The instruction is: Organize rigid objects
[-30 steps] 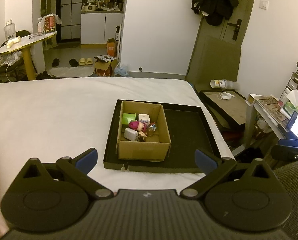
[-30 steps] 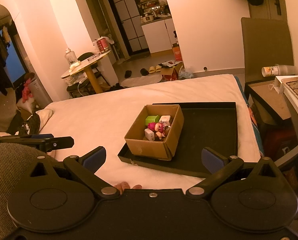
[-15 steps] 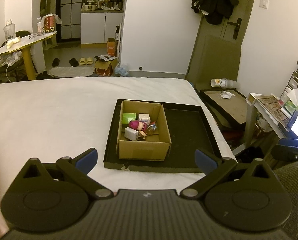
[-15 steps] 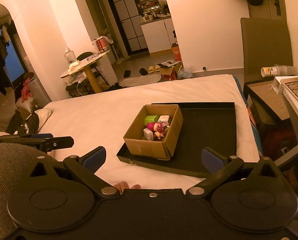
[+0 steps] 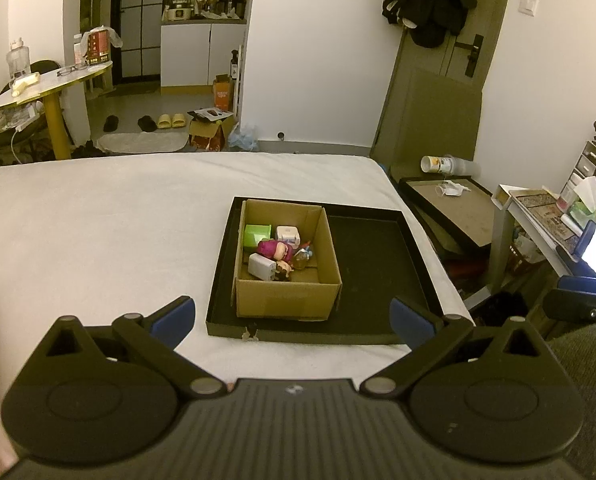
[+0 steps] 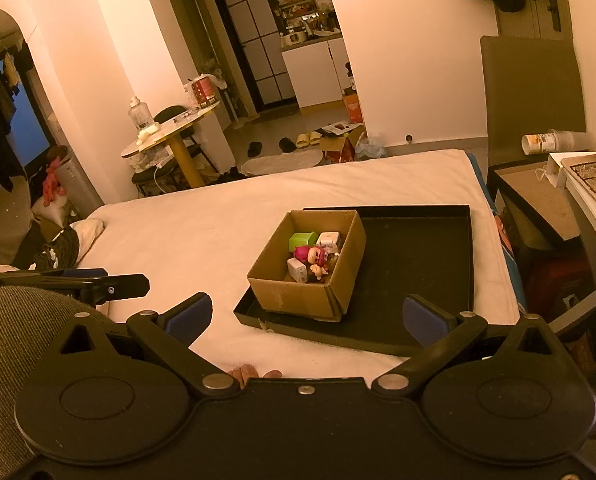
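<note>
A brown cardboard box [image 5: 288,300] [image 6: 294,294] stands in the left part of a shallow black tray [image 5: 377,276] [image 6: 421,256] on a white bed. Inside the box lie a green cube [image 5: 256,235] [image 6: 302,239], two white plug adapters [image 5: 261,266] [image 5: 288,234], a pink doll figure [image 5: 274,249] [image 6: 309,253] and a smaller figure [image 5: 284,270]. My left gripper [image 5: 293,316] hovers open before the tray's near edge, nothing between its blue pads. My right gripper [image 6: 306,315] is likewise open and empty, short of the tray's near corner.
The white bed [image 5: 98,224] spreads wide to the left of the tray. To the right, off the bed, sit a low table [image 5: 453,204] and a cluttered desk [image 5: 553,216]. The other gripper [image 6: 98,282] shows at the right wrist view's left edge, above a grey sleeve [image 6: 14,320].
Almost nothing differs; the right wrist view drifts very slightly, and both grippers stay open and back from the tray.
</note>
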A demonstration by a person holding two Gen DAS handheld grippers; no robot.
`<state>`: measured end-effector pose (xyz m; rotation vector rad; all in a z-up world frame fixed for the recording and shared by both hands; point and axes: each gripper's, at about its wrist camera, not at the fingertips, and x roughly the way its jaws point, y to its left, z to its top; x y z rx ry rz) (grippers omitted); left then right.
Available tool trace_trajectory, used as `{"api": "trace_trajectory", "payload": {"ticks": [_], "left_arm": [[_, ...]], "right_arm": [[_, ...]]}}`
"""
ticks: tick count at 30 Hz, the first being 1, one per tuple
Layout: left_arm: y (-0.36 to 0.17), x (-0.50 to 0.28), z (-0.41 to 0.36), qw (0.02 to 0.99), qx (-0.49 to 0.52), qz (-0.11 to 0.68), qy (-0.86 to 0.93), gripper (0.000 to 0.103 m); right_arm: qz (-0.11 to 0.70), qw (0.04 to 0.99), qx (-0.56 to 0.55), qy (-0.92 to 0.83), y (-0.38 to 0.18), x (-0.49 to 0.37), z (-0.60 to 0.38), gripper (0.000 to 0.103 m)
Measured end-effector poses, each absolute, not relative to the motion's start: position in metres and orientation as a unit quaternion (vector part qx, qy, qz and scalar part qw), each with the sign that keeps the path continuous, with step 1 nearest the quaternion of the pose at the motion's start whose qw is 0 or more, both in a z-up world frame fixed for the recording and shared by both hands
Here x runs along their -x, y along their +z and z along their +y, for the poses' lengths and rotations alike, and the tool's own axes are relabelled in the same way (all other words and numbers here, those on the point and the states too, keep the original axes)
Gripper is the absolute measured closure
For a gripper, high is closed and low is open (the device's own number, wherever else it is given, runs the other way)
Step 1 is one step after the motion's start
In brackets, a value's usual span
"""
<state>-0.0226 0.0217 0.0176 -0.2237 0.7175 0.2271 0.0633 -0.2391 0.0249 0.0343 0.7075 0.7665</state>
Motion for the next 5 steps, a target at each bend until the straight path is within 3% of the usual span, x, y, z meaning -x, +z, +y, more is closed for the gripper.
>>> {"api": "trace_trajectory", "payload": {"ticks": [5], "left_arm": [[0.0184,0.0238,0.0218,0.924,0.109,0.348,0.112,0.0]], "right_arm": [[0.34,0.866,-0.022,0.366,0.0243,-0.0618,-0.2379,0.0]]}}
